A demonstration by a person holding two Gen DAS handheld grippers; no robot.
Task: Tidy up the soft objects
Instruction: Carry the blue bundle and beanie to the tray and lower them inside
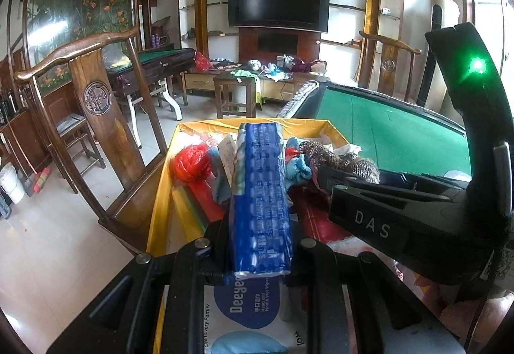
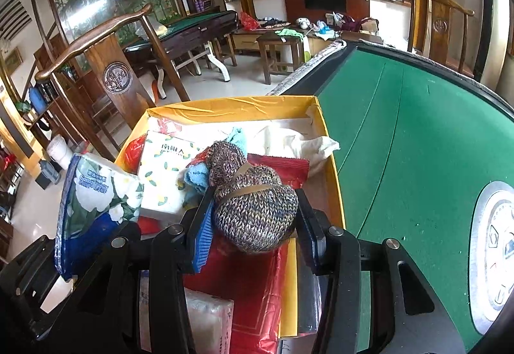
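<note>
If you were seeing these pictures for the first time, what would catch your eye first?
The blue plastic tissue pack clamped upright in the left gripper stands out first, above the yellow cardboard box of soft things. Next comes the speckled knitted roll held between the right gripper fingers, over the same box. The green felt table fills the right side.

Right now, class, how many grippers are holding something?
2. The left gripper clamps the blue plastic tissue pack; the right gripper clamps the brown knitted bundle over the yellow box.
</note>
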